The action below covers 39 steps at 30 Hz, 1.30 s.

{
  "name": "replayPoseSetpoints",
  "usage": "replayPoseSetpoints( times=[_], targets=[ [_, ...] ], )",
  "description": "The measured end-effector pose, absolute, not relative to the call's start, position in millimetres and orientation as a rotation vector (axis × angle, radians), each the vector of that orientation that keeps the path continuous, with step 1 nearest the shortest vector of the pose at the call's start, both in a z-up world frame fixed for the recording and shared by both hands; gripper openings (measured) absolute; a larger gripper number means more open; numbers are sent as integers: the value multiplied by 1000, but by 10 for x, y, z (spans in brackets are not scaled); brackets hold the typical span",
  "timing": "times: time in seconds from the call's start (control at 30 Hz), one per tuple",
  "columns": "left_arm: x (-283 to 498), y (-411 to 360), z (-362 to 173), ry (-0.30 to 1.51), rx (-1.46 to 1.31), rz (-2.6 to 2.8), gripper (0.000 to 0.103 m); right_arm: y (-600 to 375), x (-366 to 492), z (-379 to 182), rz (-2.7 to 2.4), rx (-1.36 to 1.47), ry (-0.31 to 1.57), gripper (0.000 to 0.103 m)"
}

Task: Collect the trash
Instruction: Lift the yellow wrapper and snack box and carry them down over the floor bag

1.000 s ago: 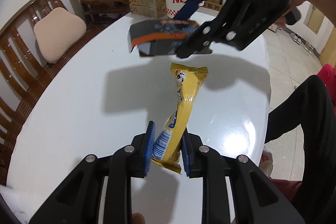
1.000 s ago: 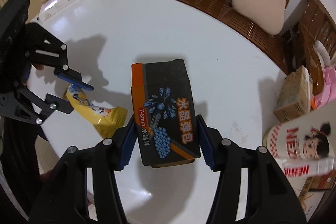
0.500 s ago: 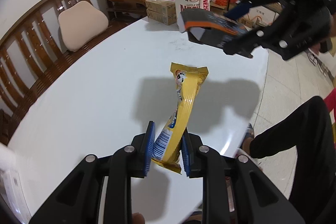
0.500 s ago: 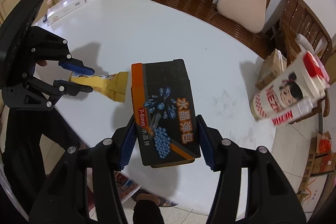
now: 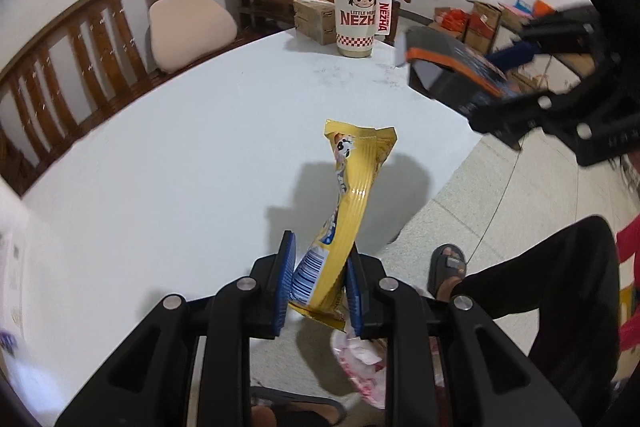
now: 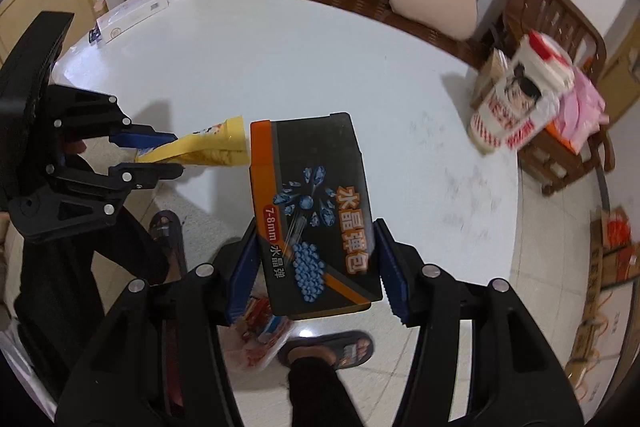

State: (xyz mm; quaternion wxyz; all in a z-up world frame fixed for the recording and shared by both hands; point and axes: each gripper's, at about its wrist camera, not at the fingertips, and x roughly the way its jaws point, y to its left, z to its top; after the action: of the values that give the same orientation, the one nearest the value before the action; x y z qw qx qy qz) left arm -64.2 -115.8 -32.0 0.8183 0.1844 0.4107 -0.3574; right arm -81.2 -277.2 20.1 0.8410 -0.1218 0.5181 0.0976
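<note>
Left wrist view: one yellow wrapper (image 5: 352,211), twisted, barcode at its lower end, is clamped in the left hand-held gripper (image 5: 318,283) above the white surface (image 5: 160,187) edge. One cartoon-printed cup (image 5: 356,11) stands at 12 o'clock.

Right wrist view: one black box (image 6: 312,211) with orange trim and blue bead print is pinched in the right hand-held gripper (image 6: 316,267); wrapper at 9 o'clock.

The left gripper (image 5: 318,281) is pointing steeply downward, its blue pads pinching in close together on a thin load — the jaws nearly meeting. The right gripper (image 6: 316,267) is also tilting steeply down, jaws clamping at a wider spread. The person's legs (image 6: 316,395) and sandalled feet (image 5: 448,271) are showing below.
</note>
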Motion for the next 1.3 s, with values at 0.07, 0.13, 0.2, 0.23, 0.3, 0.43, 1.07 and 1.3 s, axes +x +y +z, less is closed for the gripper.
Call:
replayPoseSetpoints(
  times=[0.07,0.13,0.2,0.23,0.3,0.43,1.07,1.3],
  targets=[
    [-722,-1144,-320,878,373,-741,24,-2777,-911,176,192,-233,1104,53],
    [-803,-1112,-325,886,343,-716,24,-2761,-1047,156,174,-209,1106,53],
    [-897,-1085,-330,891,318,-690,24,-2737,-1159,137,173,-191,1109,53],
    [-920,-1077,-336,896,310,-678,24,-2729,-1215,122,165,-183,1113,53],
    [-1023,-1057,-370,903,293,-658,24,-2709,-1337,87,155,-165,1122,53],
    [-1233,-1012,-474,931,246,-639,24,-2718,-1532,-10,121,-118,1140,53],
    [-1794,-1101,-1415,1099,129,-519,24,-2635,-1952,-1155,7,1,1254,53],
    [-1723,-1101,-2034,1227,116,-458,24,-2683,-1895,-1742,-24,59,1335,53]
  ],
)
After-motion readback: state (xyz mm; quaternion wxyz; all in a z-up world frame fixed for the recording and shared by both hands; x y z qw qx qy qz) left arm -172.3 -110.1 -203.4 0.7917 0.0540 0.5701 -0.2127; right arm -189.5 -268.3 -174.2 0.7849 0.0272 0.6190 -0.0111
